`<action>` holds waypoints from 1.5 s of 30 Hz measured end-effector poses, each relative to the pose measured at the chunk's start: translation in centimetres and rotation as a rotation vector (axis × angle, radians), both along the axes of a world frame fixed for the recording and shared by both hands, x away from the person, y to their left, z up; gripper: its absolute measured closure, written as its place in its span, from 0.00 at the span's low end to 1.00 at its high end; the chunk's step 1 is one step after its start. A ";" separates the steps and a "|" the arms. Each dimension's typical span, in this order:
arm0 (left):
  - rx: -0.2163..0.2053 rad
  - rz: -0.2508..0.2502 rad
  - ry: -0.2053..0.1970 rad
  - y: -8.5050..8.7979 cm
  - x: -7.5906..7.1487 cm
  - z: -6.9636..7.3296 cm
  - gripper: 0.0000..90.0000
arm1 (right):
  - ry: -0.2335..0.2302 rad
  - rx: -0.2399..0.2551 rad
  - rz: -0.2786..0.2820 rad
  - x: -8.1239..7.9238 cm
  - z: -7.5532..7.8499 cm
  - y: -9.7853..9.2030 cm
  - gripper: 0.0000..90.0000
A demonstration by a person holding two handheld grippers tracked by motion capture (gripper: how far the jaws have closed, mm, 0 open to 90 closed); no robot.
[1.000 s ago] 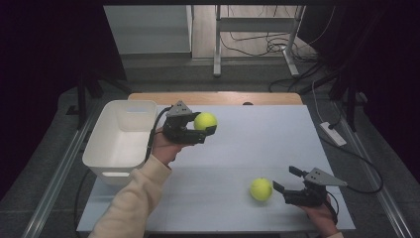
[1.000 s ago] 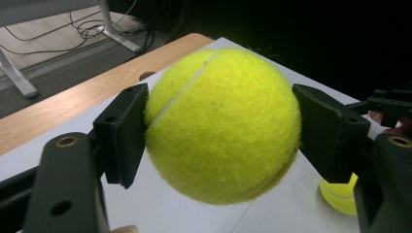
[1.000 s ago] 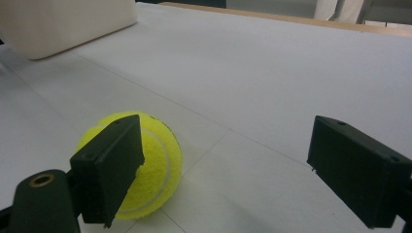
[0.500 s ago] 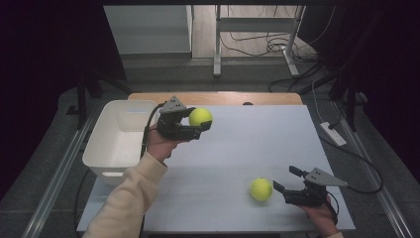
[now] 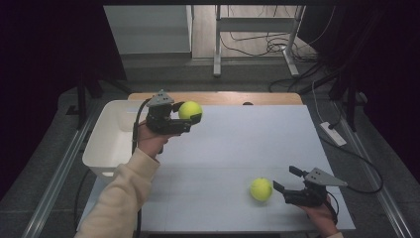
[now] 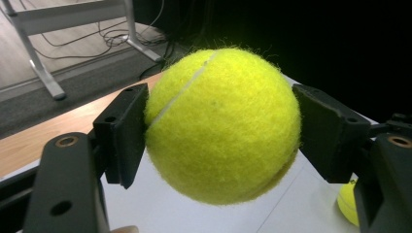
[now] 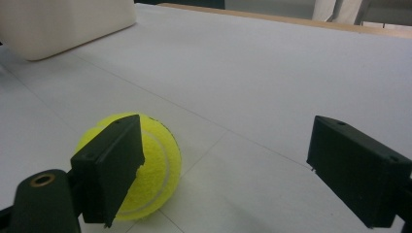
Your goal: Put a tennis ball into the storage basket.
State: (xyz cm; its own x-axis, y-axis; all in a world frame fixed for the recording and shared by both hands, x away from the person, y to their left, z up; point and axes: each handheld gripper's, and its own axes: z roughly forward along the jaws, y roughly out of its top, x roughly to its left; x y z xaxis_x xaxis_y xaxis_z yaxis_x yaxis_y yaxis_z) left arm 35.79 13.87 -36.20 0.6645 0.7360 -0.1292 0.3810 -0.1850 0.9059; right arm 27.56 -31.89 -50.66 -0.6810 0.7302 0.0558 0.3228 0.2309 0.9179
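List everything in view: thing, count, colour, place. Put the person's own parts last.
held tennis ball: 1, yellow-green, clamped in the left gripper, raised beside the bin.
loose tennis ball: 1, yellow-green, on the table near the front right, just ahead of the right gripper.
bin: 1, white, at the table's left edge.
table: 1, white top with a wooden far edge.
power strip: 1, white, on the floor right of the table.
left gripper: 1, black, fingers pressed on the held tennis ball.
right gripper: 1, black, open, low at the front right.
sleeve: 1, cream, on the left forearm.
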 end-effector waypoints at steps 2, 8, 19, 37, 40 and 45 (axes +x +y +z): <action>0.000 0.010 -0.001 0.3 0.0 0.0 0.29 | 0.000 -0.001 0.000 0.0 0.0 0.0 0.15; -0.007 0.037 0.004 1.2 0.2 -0.1 0.29 | 0.001 -0.001 -0.001 0.0 0.0 0.0 0.15; -0.007 0.093 0.002 3.0 0.3 0.0 0.29 | 0.001 -0.003 -0.002 0.0 0.0 0.0 0.15; -0.007 0.166 0.003 5.3 0.5 -0.1 0.29 | 0.003 -0.008 -0.003 0.0 -0.1 0.1 0.15; -0.010 0.179 0.003 5.7 0.5 -0.1 0.29 | 0.004 -0.008 -0.004 0.0 -0.1 0.0 0.15; -0.007 0.197 0.004 6.2 0.7 -0.1 0.29 | 0.004 -0.007 -0.010 0.1 -0.1 0.1 0.15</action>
State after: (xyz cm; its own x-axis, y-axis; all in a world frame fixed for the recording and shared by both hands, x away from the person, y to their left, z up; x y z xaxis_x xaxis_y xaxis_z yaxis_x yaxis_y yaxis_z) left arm 36.52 20.10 -36.25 0.5068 0.8512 -0.1368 0.4129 -0.1004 0.9052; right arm 27.63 -31.83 -50.72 -0.6732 0.7375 0.0532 0.3285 0.2339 0.9151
